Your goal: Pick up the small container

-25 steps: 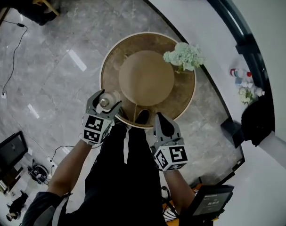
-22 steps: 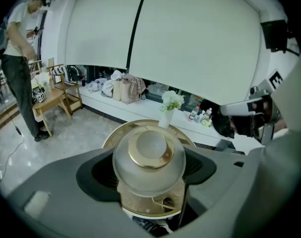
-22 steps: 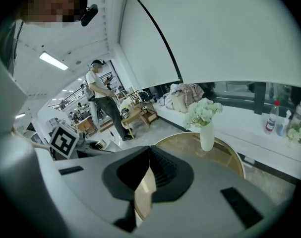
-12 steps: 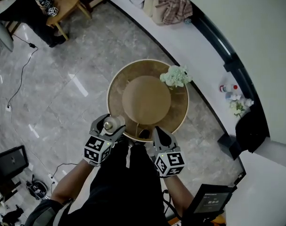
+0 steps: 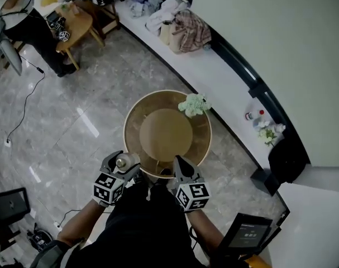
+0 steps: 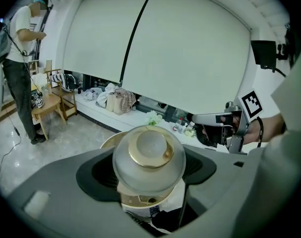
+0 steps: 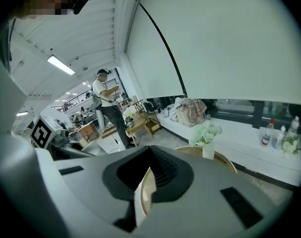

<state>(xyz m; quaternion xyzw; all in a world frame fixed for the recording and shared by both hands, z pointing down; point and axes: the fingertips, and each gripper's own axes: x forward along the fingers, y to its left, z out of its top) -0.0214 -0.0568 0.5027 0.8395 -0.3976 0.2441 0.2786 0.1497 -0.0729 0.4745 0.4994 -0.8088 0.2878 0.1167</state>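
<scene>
The small container (image 5: 123, 162) is a round frosted-grey jar with a gold lid (image 6: 149, 148). My left gripper (image 5: 120, 165) is shut on it and holds it in the air just off the near-left rim of the round wooden table (image 5: 137, 110). In the left gripper view the jar (image 6: 149, 168) fills the gap between the jaws. My right gripper (image 5: 177, 164) hovers at the table's near edge. In the right gripper view that gripper (image 7: 146, 182) is shut on a thin cream disc with a gold rim (image 7: 142, 197), seen edge-on.
A vase of pale flowers (image 5: 193, 104) stands at the table's far right rim. A white curved ledge (image 5: 214, 66) carries bags and clothes (image 5: 177, 24) and bottles (image 5: 256, 116). A person stands by a small wooden table (image 5: 74, 24) at top left. Screens sit on the floor (image 5: 4, 205), (image 5: 248, 233).
The head view has pulled back, so the table looks smaller and more of the room shows. Both grippers have stayed at the table's near edge, the left still holding the jar.
</scene>
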